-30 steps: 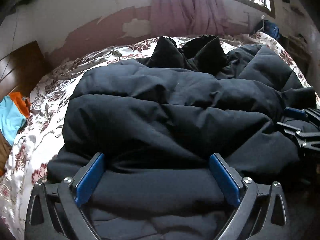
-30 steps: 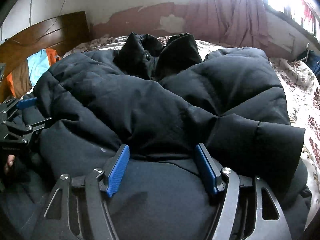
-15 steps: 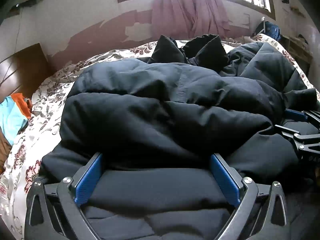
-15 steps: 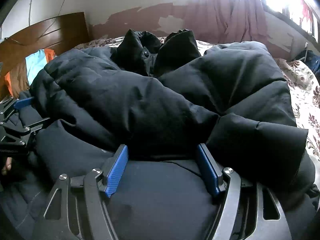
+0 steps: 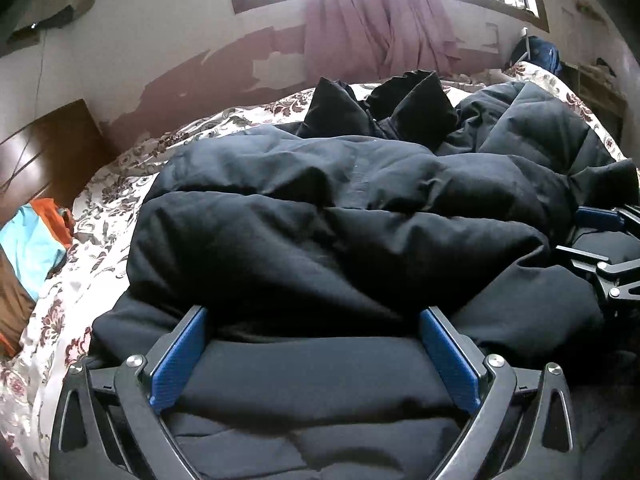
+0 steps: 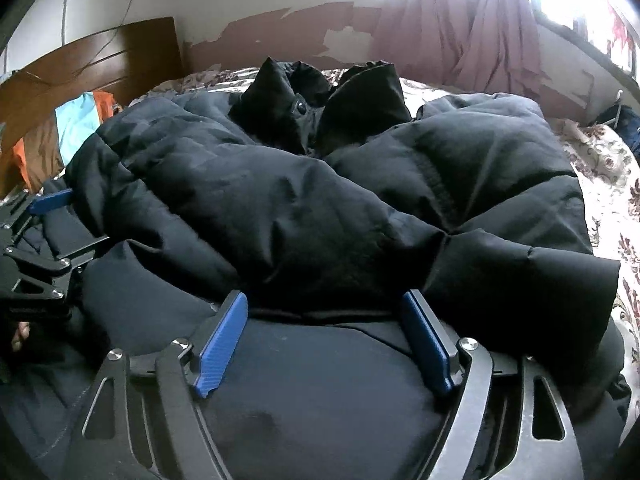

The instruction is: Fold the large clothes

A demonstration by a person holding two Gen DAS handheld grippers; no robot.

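While spread wide over the near hem of the black puffer jacket [image 5: 340, 240] on the floral bedspread [image 5: 100, 216], left gripper [image 5: 314, 354] and right gripper [image 6: 324, 332], clamping nothing, mid-fold; next, likely closing on the hem and carrying it toward the collar [image 6: 320, 112].

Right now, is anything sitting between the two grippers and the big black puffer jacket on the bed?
Nothing visible does. The left gripper and right gripper both sit open with the black puffer jacket bulging between their blue fingers. The orange and blue clothes lie off to the side by the wooden headboard, clear of the jacket.
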